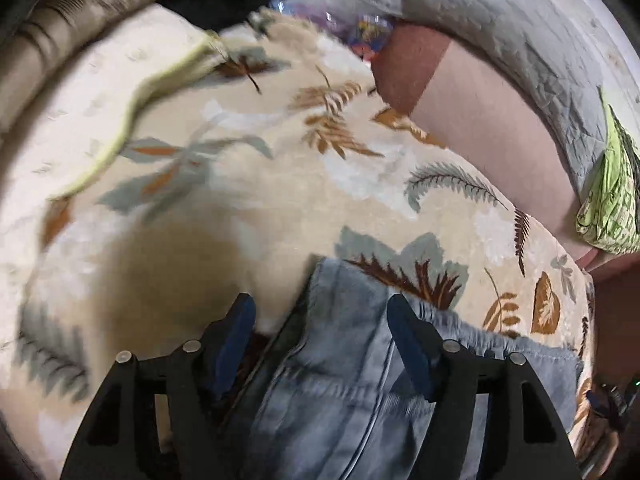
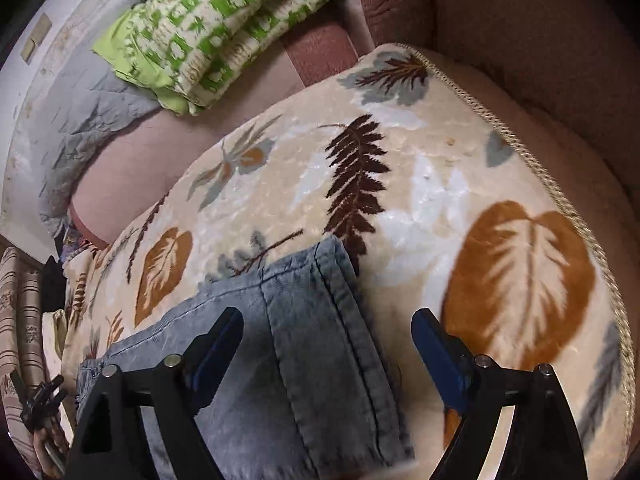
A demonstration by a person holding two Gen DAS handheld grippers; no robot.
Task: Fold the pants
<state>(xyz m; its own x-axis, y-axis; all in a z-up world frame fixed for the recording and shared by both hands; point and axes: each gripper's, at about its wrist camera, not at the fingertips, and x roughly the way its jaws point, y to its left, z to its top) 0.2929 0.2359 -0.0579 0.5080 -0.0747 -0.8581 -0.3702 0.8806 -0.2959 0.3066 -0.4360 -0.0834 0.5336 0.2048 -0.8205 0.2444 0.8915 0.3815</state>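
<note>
Hovering over the pants (image 1: 344, 364) on the blanket (image 1: 248, 184), both grippers spread wide and holding nothing.

Going left to right: the left gripper (image 1: 322, 320) has its jaws wide apart, the waistband end lying between and just ahead of them, the left jaw over bare blanket and the right over denim. The right gripper (image 2: 328, 334) is equally wide, the pants (image 2: 304, 344) running up between its jaws with a hemmed corner pointing ahead and the right jaw over bare blanket. The long axis seems to run sideways from one gripper toward the other, so each looks about equally near its own end. A green cloth (image 2: 216, 28) lies well beyond, ahead-left of the right jaws.
</note>
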